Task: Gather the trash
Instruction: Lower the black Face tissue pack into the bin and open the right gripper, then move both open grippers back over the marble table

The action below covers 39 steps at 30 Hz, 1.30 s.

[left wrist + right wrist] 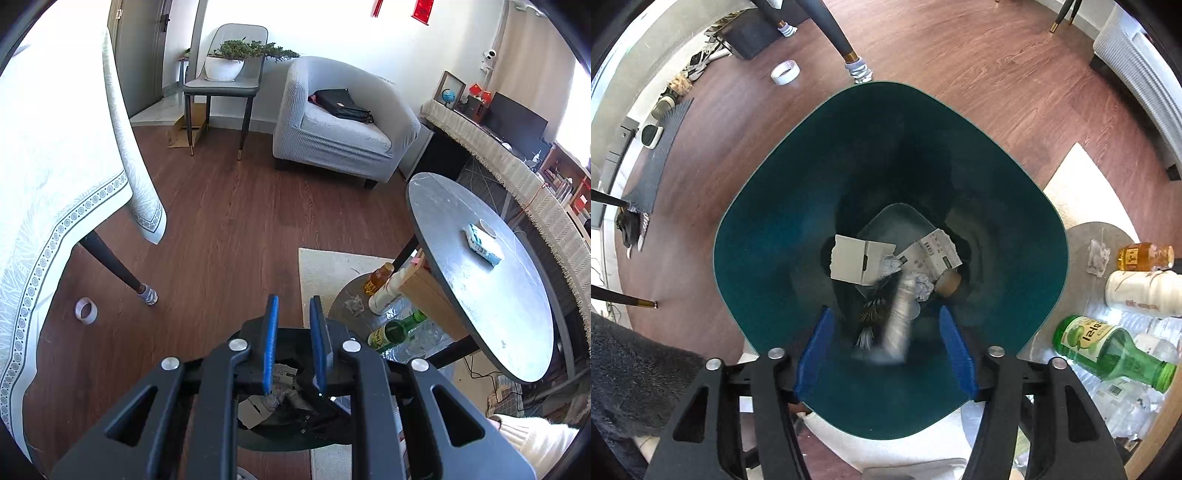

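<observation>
While your right gripper (884, 345) hung straight down over the green bin (768, 236), its blue pads were spread and touched nothing, and a blurred pale bottle (899, 325) between them was dropping into the bin, already free of the grip. At the bottom lay torn cardboard boxes (860, 262) and crumpled paper (923, 286), so part of the collecting was done. Your left gripper (293, 345) was narrowed to a slim gap with nothing visible between its pads, held above the bin's edge. Plenty was left, as I judge it: a green glass bottle (1108, 350), a white bottle (1141, 291), an orange juice bottle (1145, 256) and a scrap of wrapper (1097, 256) sat on the low counter (1082, 236) just beside the bin, and a roll of tape (785, 72) lay on the floor.
</observation>
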Available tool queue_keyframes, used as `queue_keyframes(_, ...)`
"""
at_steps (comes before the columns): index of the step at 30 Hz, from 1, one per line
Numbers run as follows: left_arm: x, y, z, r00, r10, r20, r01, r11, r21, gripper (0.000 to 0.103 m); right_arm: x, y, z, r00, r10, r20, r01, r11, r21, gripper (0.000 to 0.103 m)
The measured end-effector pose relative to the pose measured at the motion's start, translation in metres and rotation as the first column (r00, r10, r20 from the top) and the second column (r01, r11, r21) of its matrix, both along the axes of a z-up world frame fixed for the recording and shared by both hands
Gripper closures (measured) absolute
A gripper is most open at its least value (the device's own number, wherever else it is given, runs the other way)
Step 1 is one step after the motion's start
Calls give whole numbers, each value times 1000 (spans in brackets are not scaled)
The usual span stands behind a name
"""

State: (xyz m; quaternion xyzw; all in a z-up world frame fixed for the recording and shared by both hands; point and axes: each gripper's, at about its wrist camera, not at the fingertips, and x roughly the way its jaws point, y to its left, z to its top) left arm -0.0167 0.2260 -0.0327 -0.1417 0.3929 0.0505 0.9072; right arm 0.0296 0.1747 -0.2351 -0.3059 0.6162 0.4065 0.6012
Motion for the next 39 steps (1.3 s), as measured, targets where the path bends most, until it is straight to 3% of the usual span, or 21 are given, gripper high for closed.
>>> queue_keyframes(9,-1,4,13,999,25,38,-26,999,27,84,1,-2,37,999,2,38,-6,996,94,42)
queue_keyframes(12,-1,5,17,998,30,55,-32,999,27,84,-4,-1,64,996,14,82,-27,988,152,42)
queue_keyframes(19,-4,-12,41,986,-13,166,4,998,56,79,-5,-10,138,984,-5,181,-51,950,307,57)
queue_keyframes(25,2,-27,51,977,-47,209,37,998,50,76,14,-44,192,966,-94,239,-11,914,405,61)
queue_keyframes(30,10,-49,53,972,-88,218,79,996,51,67,38,-82,220,942,-198,269,60,893,447,61)
queue_keyframes(35,22,-71,52,968,-123,218,114,992,54,52,66,-131,237,902,-314,297,151,873,464,61)
queue_keyframes(39,38,-96,42,970,-160,184,149,986,72,48,89,-177,250,858,-411,308,230,844,484,61)
